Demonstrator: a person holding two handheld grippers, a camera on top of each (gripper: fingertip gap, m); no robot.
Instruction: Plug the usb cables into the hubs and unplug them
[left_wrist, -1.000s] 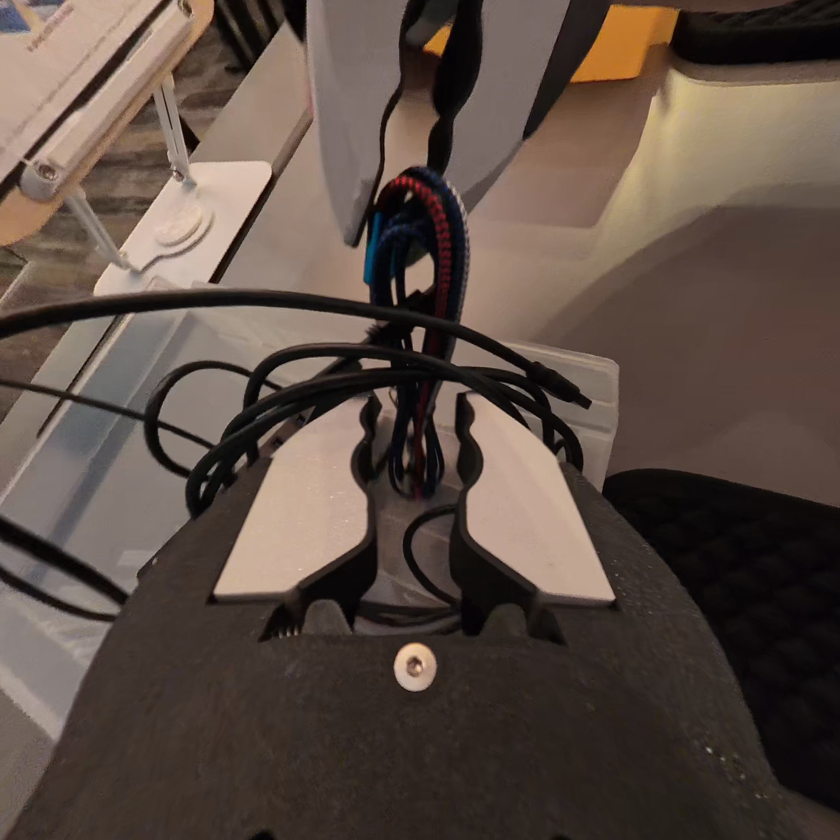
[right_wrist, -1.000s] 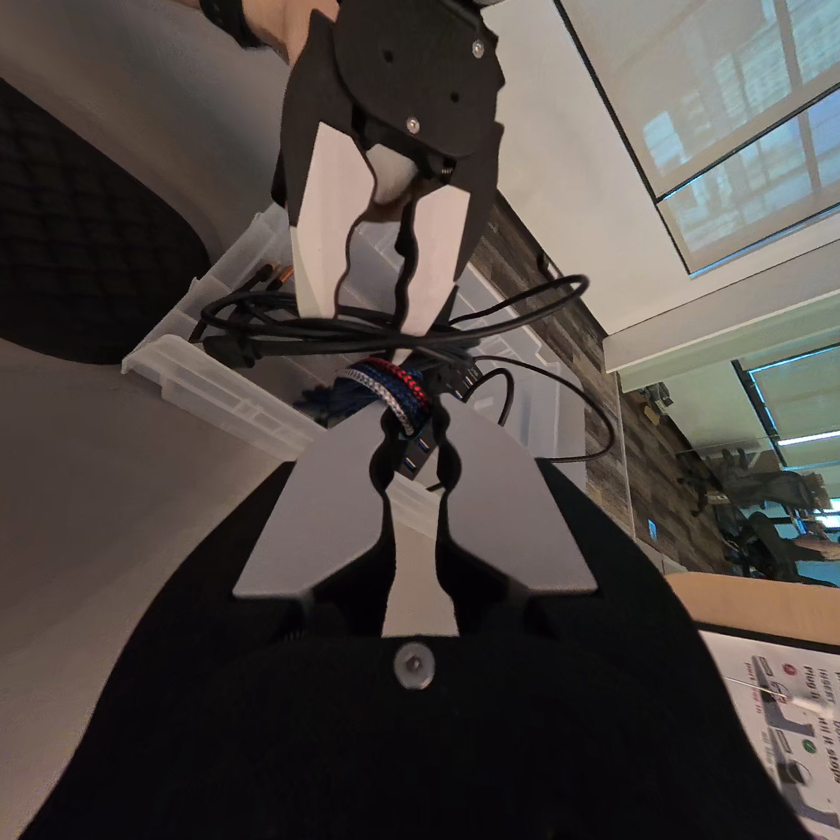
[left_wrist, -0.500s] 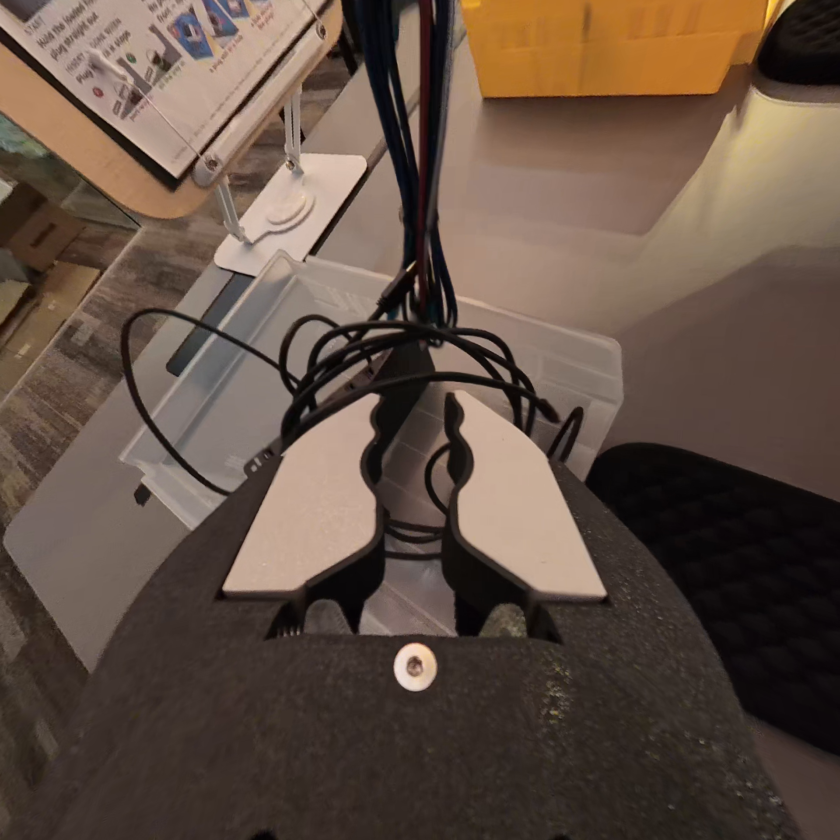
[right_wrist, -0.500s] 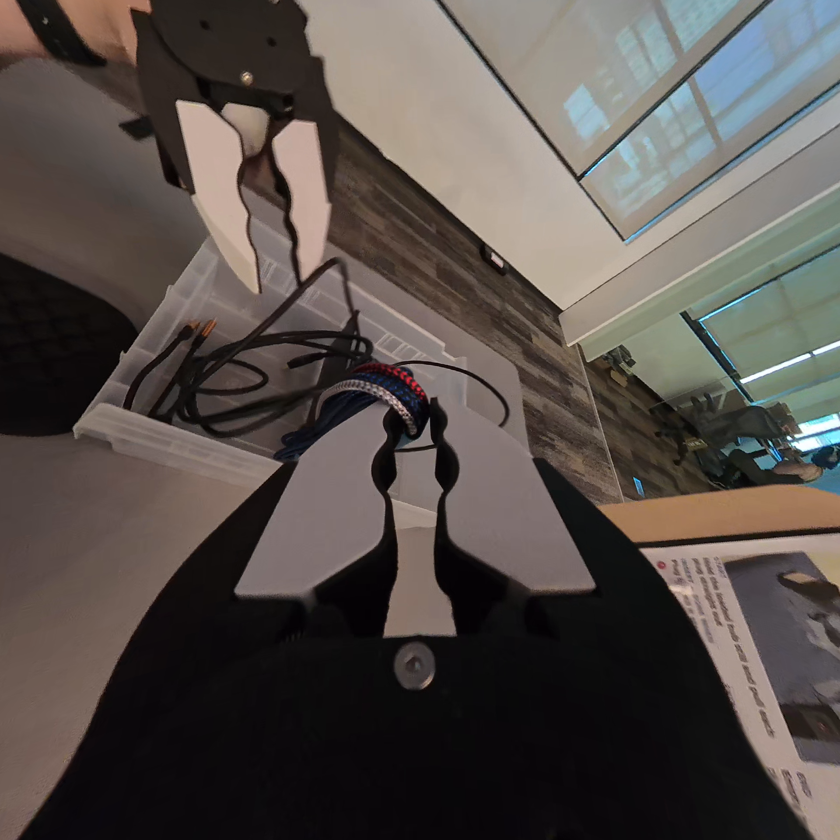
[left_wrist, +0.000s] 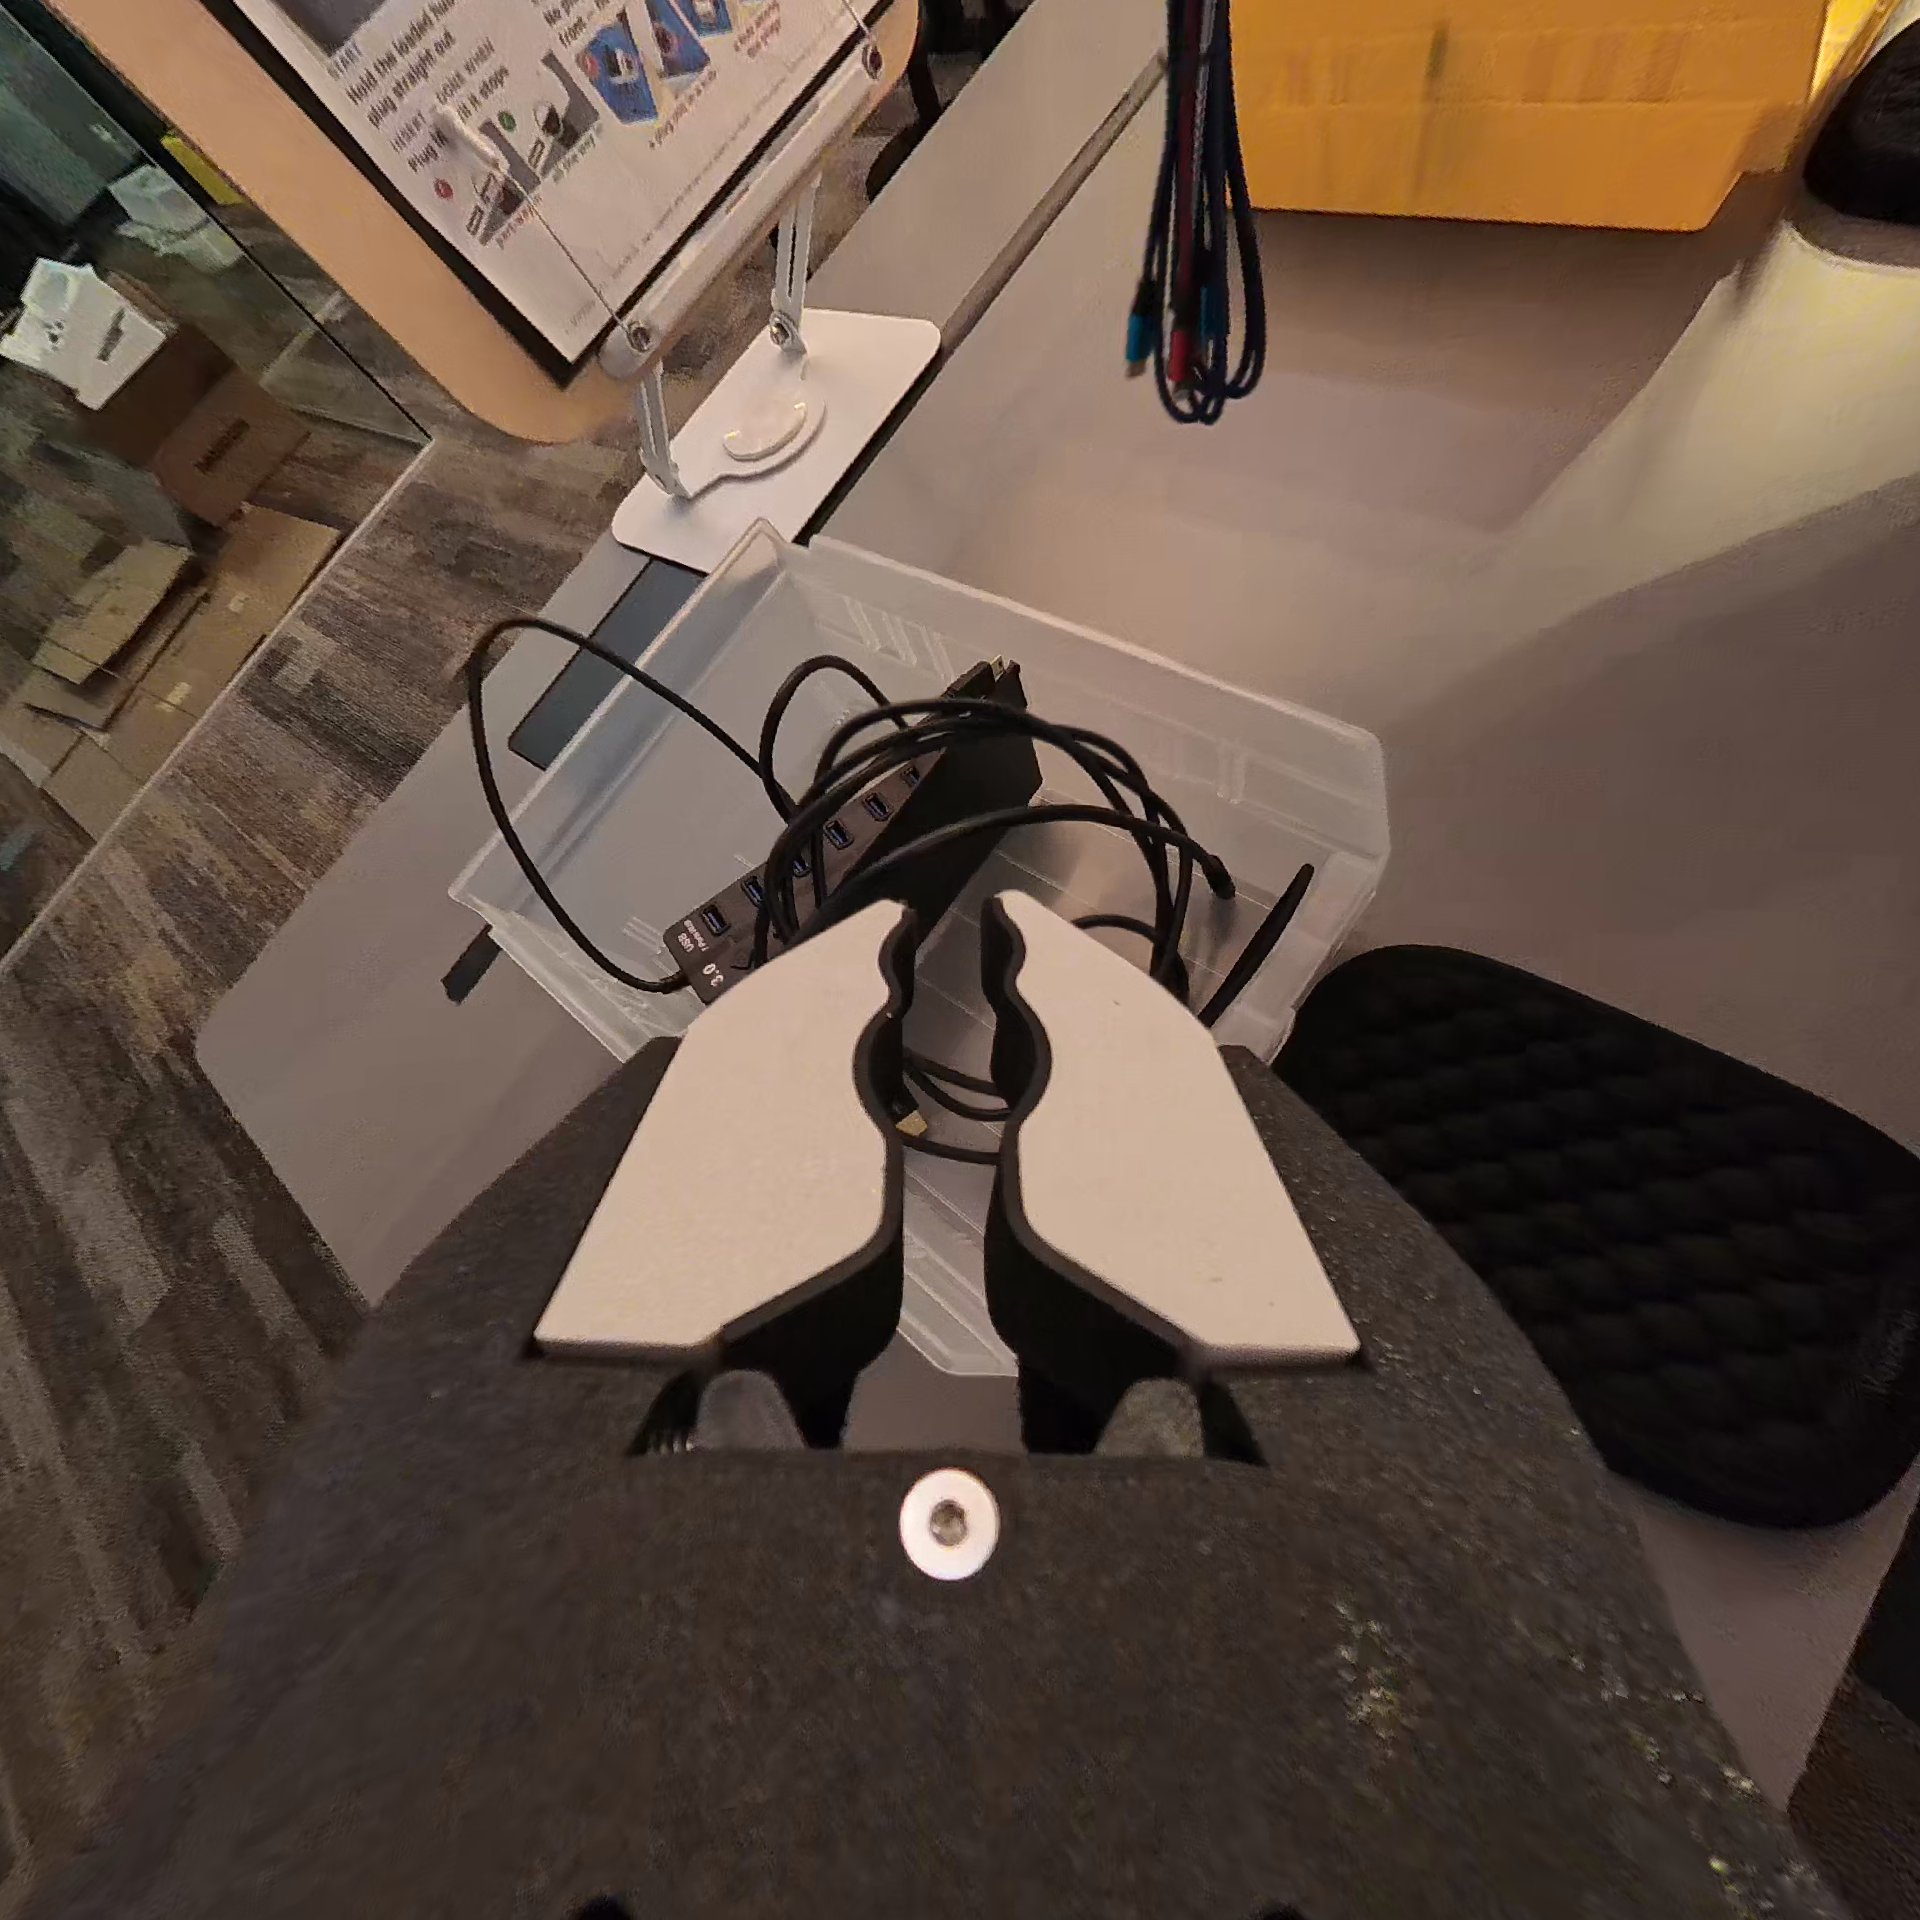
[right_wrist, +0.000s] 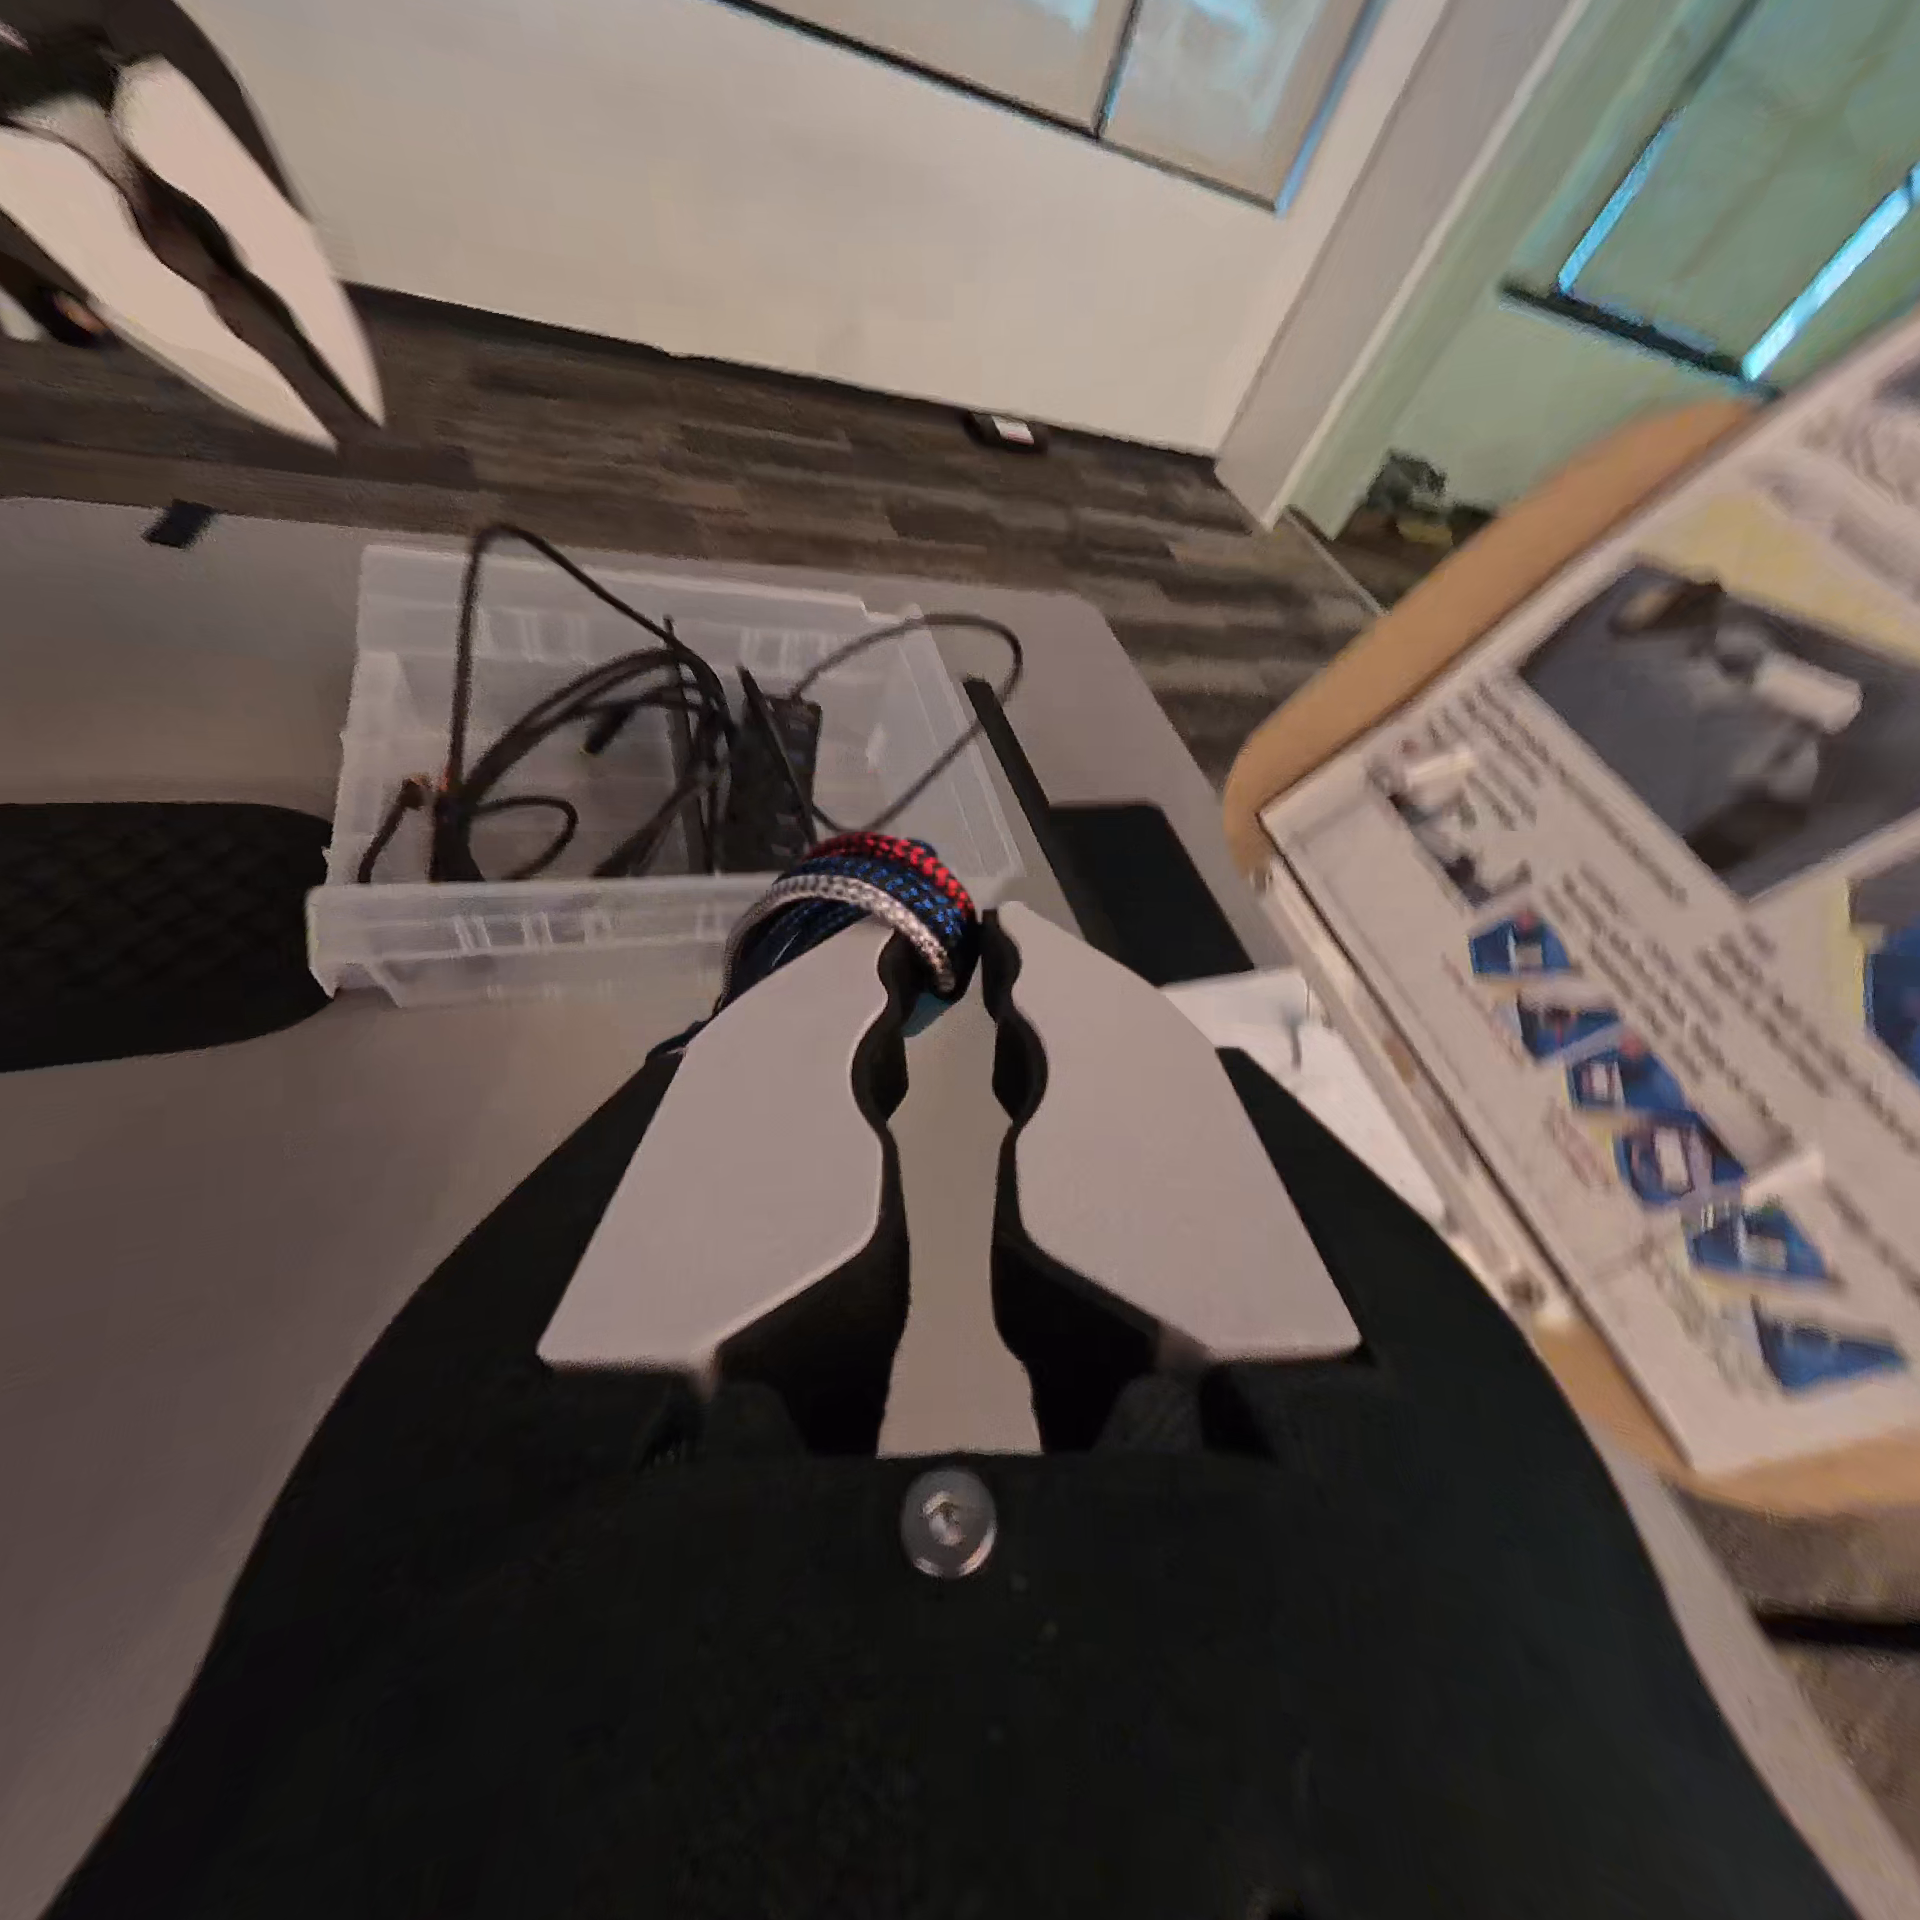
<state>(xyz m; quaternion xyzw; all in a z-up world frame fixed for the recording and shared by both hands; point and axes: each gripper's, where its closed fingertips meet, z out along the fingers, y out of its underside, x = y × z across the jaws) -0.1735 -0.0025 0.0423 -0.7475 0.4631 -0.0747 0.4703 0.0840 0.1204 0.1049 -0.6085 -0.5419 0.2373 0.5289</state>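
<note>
over the clear bin (left_wrist: 1340, 790), right gripper (right_wrist: 940, 925) has lifted braided cables (right_wrist: 883, 894); left gripper (left_wrist: 951, 914) now spread, empty.

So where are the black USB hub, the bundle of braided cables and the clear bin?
black USB hub (left_wrist: 914, 831), left wrist view, its port side.
braided cables (right_wrist: 894, 883), right wrist view, the bundle's top.
clear bin (left_wrist: 1340, 790), left wrist view, its far-right wall.

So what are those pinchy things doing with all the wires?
A person is working two hand-held tongs. The right tongs are pinching a bundle of red, blue and white braided cables and holding it up above the table; its ends dangle in the air. The left tongs are open and empty, held over a clear plastic bin. In the bin lie a black USB hub and tangled black cables. Nothing looks plugged in yet.
</note>
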